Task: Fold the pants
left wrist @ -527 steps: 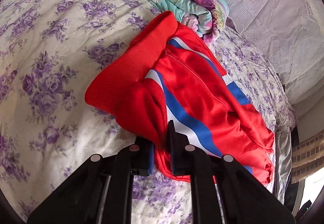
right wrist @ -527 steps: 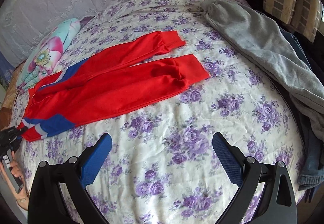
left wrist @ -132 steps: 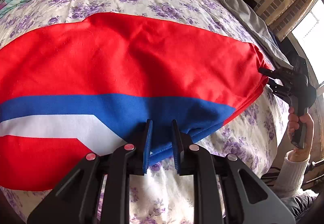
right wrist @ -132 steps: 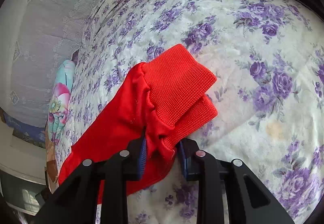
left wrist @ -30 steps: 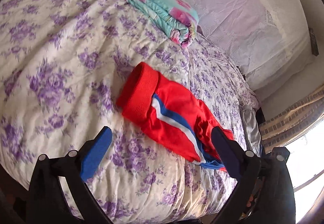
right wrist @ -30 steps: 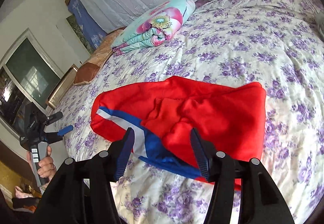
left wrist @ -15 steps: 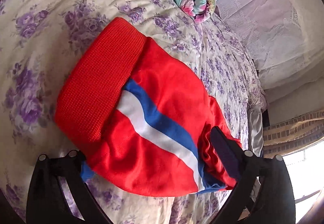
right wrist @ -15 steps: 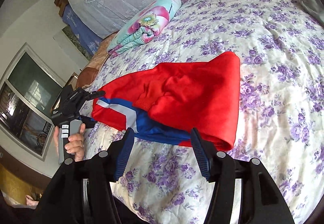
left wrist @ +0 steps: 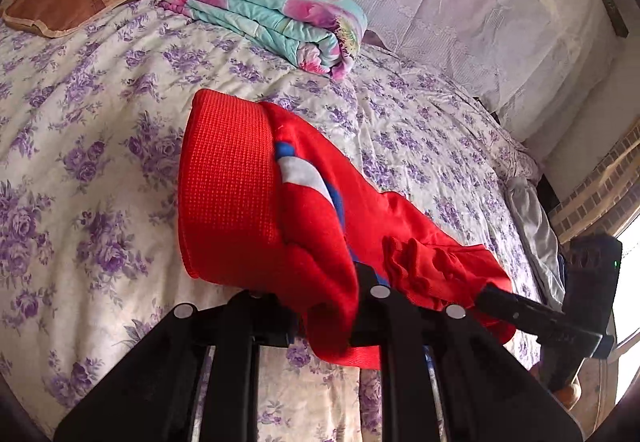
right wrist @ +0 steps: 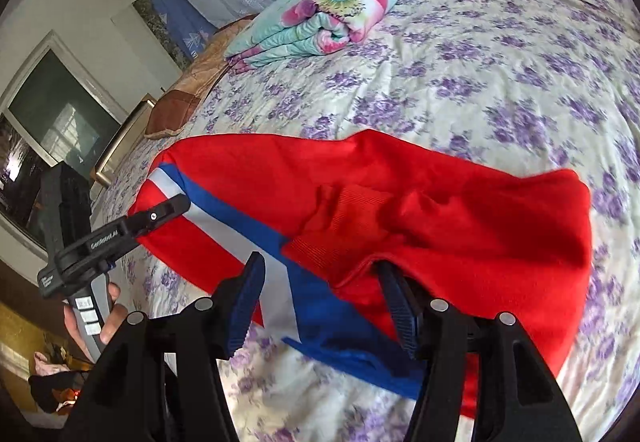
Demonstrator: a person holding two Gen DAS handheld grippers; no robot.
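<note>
Now the pants [left wrist: 256, 198] lie folded into a short red bundle on the bed [left wrist: 80, 130]. A second ago the left hand-held gripper [left wrist: 324, 326] stood wide; its jaws are closing on the waistband end. The right hand-held gripper [right wrist: 324, 306] straddles the other edge, unclenched. Another fold looks imminent.

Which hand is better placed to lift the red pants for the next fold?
Left. The left gripper is closing with the red striped pants pinched at the waistband end. The right gripper stands open, straddling their near edge.
</note>
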